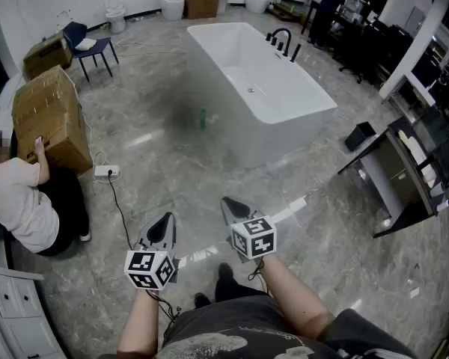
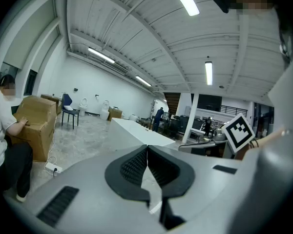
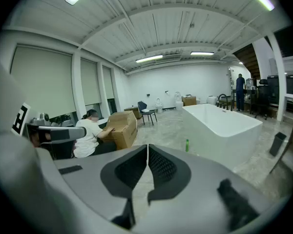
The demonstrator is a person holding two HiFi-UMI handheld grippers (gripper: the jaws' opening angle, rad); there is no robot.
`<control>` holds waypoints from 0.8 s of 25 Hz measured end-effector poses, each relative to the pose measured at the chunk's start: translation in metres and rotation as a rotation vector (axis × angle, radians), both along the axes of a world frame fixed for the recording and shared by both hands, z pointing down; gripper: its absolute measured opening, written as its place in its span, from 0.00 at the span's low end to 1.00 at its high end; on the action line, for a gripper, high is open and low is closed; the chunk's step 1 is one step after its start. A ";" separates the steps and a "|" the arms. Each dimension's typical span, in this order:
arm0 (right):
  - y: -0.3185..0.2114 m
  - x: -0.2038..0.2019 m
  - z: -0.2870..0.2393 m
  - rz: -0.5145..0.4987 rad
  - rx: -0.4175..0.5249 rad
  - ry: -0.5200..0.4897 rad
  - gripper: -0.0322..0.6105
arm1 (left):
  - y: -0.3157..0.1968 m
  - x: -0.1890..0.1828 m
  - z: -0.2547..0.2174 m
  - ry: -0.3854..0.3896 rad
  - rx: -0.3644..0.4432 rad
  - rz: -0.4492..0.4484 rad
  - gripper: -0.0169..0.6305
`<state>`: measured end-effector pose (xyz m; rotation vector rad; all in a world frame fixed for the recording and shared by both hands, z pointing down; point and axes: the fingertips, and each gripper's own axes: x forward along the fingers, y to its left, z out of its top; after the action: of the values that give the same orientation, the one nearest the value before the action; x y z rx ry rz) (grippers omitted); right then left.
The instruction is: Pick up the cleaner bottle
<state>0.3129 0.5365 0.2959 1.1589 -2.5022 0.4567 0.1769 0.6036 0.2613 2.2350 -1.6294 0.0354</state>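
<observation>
The cleaner bottle [image 1: 203, 118] stands upright on the floor [image 1: 157, 170] just beside the near wall of the white bathtub [image 1: 284, 103], well apart from both tools. It is small and green, and its label is too small to read. The left hand-held gripper [image 1: 163, 226] and the right hand-held gripper [image 1: 234, 208] both have their jaws pressed together with nothing between them. The forearms are cut off at the bottom edge of the head view.

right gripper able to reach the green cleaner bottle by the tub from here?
Probably not from here. The cleaner bottle stands on the floor beside the bathtub, well ahead of the right gripper. Nothing stands between them, so walking up should do it, but its jaws are shut.
</observation>
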 end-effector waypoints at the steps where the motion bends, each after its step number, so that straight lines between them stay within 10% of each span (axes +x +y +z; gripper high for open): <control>1: 0.004 -0.001 -0.001 -0.001 0.003 0.000 0.10 | 0.004 -0.001 0.001 -0.003 -0.002 0.000 0.05; 20: 0.067 -0.008 0.003 0.024 0.020 -0.012 0.10 | 0.071 -0.045 0.017 0.001 -0.027 -0.059 0.05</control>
<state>0.3046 0.6039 0.2988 1.1983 -2.5112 0.4467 0.1322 0.6743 0.2782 2.1652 -1.6831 0.0401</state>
